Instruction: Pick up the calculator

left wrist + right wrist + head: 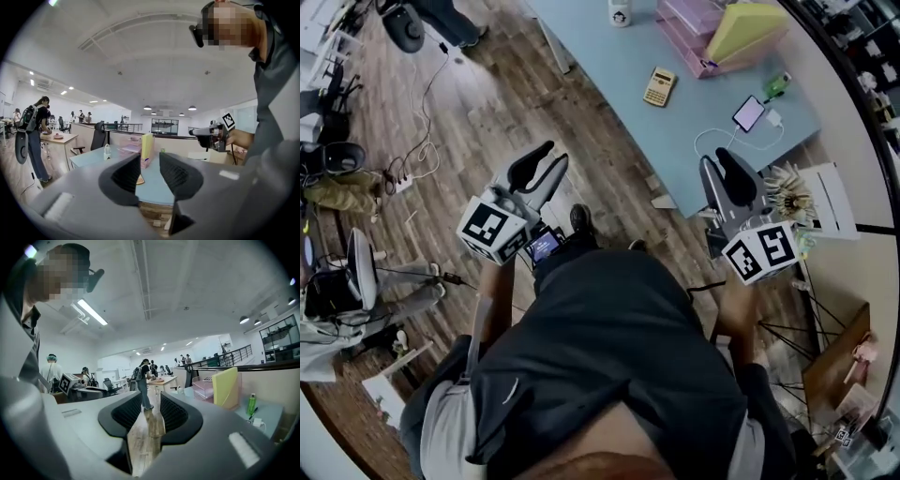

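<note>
The person's dark shirt (619, 356) fills the bottom of the head view, with both grippers held out in front of it above the wooden floor (487, 103). The left gripper (553, 156) has its jaws parted by a modest gap and holds nothing; in its own view only the far table edge and a small tan shape, probably the calculator (140, 179), show between them. The right gripper (713, 157) is likewise parted and empty, and floor boards run through its gap in the right gripper view.

The calculator (659, 86) lies flat on the light blue table (694, 117), well ahead of both grippers: ahead and to the right of the left one, ahead and to the left of the right one. A phone (748, 113) on a white cable lies just ahead of the right gripper. Beyond it, pink trays (684, 28) carry a yellow folder (745, 28).
</note>
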The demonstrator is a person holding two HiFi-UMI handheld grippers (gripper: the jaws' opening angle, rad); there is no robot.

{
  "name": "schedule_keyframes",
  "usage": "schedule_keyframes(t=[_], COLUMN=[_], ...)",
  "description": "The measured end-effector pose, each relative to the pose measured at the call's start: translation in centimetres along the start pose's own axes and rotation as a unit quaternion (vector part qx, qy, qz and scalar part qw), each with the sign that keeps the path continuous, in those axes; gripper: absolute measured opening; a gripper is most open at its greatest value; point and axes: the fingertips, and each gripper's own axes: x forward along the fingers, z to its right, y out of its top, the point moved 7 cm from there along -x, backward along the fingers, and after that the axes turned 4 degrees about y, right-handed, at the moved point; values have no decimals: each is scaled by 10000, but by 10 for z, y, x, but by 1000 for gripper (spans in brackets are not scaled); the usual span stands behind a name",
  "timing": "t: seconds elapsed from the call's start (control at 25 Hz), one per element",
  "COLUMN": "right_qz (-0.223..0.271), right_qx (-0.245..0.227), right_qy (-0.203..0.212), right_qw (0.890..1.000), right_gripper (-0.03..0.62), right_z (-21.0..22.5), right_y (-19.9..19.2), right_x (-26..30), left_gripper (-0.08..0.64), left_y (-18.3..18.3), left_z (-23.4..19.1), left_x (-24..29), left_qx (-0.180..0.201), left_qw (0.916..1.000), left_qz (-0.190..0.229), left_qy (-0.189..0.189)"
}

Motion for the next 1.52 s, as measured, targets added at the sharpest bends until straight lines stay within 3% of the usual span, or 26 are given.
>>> schedule_keyframes(t=[0.56,0.8,1.12,1.28,1.52], right_qz=[73,85,12,-64,-156], right_qx=[-43,-81,-45,-41,-45], right_qy=[-890,-1419,-1864,-2019,-1927], right_qw=[9960,9898,9825,9794,9811], right_gripper=[110,110,110,110,110], right_z=[-19,-34,-35,-37,-31], right_y=[8,12,10,11,13], right_x=[65,79,90,100,128], left_gripper=[132,132,132,132,132], left_y=[6,10,2,6,1], left_z=[-94,-121,-147,-158,-180], left_x=[46,59,88,91,90], left_qx=[54,-118,73,36,-174], left_qw=[9952,9884,9803,9777,9805], left_qz=[56,7,63,120,51], left_qy=[-977,-1515,-1973,-2094,-1958])
